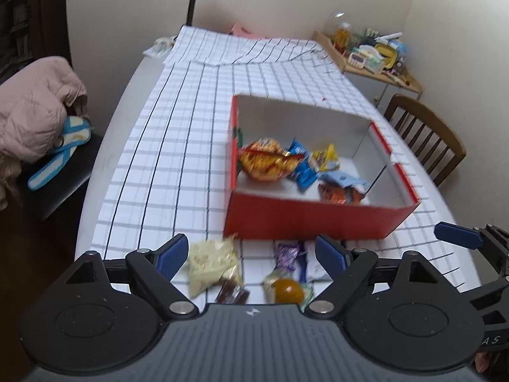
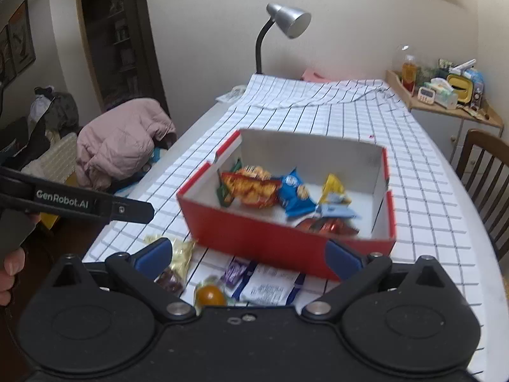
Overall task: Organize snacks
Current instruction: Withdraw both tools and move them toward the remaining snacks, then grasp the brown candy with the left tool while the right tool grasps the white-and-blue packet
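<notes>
A red box (image 1: 318, 219) with white inner walls stands on the checked cloth and holds an orange chips bag (image 1: 265, 160), a blue packet (image 1: 300, 165), a yellow packet (image 1: 326, 157) and other wrappers. In front of it lie loose snacks: a cream packet (image 1: 213, 264), a purple candy (image 1: 288, 254), an orange jelly ball (image 1: 288, 291) and a white wrapper (image 2: 270, 286). My left gripper (image 1: 251, 254) is open just above these, touching none. My right gripper (image 2: 248, 254) is open wide over the same pile, with its right pad near the red box (image 2: 286, 242).
The checked cloth (image 1: 191, 127) covers a white table. A desk lamp (image 2: 286, 22) stands at the far end. A wooden chair (image 1: 426, 137) is on the right, a pink jacket (image 1: 35, 111) on a seat at the left, and a cluttered shelf (image 2: 445, 95) at the back right.
</notes>
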`<act>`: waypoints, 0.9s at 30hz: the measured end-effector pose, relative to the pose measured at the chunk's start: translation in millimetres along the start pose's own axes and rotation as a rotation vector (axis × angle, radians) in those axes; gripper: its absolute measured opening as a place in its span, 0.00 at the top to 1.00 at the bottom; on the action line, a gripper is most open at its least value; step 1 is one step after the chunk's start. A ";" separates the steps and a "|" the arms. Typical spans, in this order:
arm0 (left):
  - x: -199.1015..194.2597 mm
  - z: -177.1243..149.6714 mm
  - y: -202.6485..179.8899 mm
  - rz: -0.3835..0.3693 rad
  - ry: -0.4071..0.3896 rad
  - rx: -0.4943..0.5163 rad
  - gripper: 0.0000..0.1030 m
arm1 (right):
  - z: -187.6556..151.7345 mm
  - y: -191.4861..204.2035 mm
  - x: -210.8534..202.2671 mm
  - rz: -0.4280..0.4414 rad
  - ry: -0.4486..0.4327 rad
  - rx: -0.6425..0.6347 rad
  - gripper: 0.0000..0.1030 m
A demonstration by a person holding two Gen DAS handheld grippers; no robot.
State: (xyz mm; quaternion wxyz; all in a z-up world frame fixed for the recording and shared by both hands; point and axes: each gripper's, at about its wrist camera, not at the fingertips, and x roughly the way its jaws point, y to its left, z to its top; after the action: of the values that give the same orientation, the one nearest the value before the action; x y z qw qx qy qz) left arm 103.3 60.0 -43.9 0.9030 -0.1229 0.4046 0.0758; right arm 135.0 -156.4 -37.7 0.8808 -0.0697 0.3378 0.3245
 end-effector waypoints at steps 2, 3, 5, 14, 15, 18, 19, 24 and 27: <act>7.6 -8.3 2.8 0.027 0.013 0.002 0.15 | -9.4 -2.1 7.1 -0.011 0.016 0.003 0.00; 11.1 -12.8 4.6 0.040 0.024 0.001 0.15 | -13.6 -3.7 11.0 -0.017 0.027 0.007 0.01; 20.0 -20.3 7.3 0.048 0.047 -0.002 0.15 | -22.6 -7.6 18.6 -0.033 0.047 0.020 0.01; 50.7 -43.6 8.0 0.105 0.084 0.022 0.15 | -46.1 -16.4 54.7 -0.079 0.110 0.052 0.04; 54.2 -45.2 8.8 0.111 0.090 0.020 0.15 | -47.6 -16.9 58.9 -0.082 0.119 0.053 0.06; 63.5 -50.3 10.5 0.121 0.106 0.018 0.15 | -49.6 -20.8 70.7 -0.092 0.141 0.072 0.07; 66.4 -52.0 10.7 0.124 0.112 0.018 0.15 | -49.4 -22.3 74.3 -0.094 0.145 0.079 0.08; 79.0 -57.3 11.1 0.133 0.137 0.024 0.16 | -45.7 -29.1 95.1 -0.115 0.168 0.098 0.09; 82.6 -59.3 10.3 0.130 0.140 0.029 0.16 | -43.0 -31.5 107.6 -0.122 0.182 0.108 0.09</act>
State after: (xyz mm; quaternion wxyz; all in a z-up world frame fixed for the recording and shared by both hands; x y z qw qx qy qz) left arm 113.3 56.2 -145.5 0.8672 -0.0884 0.4751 0.1198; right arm 191.3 -139.3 -142.5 0.8671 -0.0717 0.4284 0.2439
